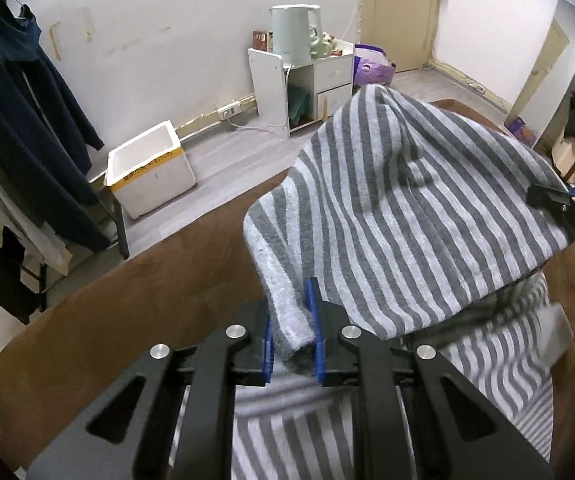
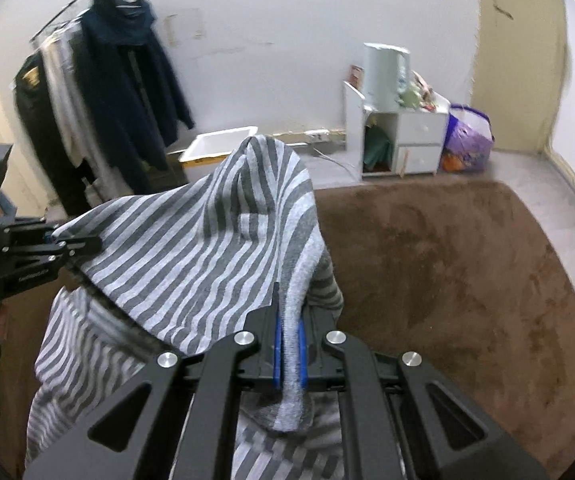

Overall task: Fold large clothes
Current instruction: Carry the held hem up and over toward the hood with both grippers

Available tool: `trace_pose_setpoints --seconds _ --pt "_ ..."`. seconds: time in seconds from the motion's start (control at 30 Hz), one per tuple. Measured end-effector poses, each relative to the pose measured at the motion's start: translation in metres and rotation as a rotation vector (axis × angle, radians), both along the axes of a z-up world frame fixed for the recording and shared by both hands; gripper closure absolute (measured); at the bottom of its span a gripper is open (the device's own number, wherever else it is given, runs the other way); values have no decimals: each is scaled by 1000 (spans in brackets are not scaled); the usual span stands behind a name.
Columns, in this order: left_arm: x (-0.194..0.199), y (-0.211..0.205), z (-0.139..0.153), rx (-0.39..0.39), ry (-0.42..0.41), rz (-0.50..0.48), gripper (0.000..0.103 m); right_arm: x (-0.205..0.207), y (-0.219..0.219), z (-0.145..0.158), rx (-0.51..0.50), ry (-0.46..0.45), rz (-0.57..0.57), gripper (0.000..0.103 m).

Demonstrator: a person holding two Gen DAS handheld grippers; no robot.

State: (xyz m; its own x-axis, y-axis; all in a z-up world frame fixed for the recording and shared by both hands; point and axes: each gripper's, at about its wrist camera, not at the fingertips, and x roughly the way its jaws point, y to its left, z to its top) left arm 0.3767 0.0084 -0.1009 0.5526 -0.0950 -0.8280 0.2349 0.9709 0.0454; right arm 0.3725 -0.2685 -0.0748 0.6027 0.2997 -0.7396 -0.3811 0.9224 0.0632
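A grey-and-white striped garment (image 1: 407, 200) (image 2: 207, 248) is lifted in a tent shape over the brown plush surface (image 1: 127, 320) (image 2: 447, 260). Its lower part lies bunched on that surface. My left gripper (image 1: 292, 332) is shut on a rolled edge of the garment, which sits between the blue pads (image 1: 314, 320). In the right wrist view my right gripper (image 2: 289, 340) is shut on another edge, with cloth hanging out below the pads. Each gripper also appears in the other view, pinching its corner: the right gripper (image 1: 547, 200) and the left gripper (image 2: 79, 246).
A clothes rack with a dark blue jacket (image 1: 27, 120) (image 2: 127, 80) stands at the left. On the floor beyond are a white foam box (image 1: 147, 168), a white cabinet (image 1: 299, 80) (image 2: 399, 136) with a kettle, and a purple bag (image 2: 467, 140).
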Motion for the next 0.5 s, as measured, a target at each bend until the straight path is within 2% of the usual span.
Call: trace_pose_setpoints --seconds 0.13,0.23,0.37,0.5 --pt "-40 12 1 -51 -10 20 86 -40 12 3 -19 17 55 97" --pt "-67 25 -12 -116 -12 67 86 -57 9 -13 1 62 37 96" --pt "-92 43 -50 -189 29 149 86 -75 -3 -37 41 104 -19 96" --pt "-104 47 -90 -187 89 177 82 -89 -7 -71 24 152 -29 95"
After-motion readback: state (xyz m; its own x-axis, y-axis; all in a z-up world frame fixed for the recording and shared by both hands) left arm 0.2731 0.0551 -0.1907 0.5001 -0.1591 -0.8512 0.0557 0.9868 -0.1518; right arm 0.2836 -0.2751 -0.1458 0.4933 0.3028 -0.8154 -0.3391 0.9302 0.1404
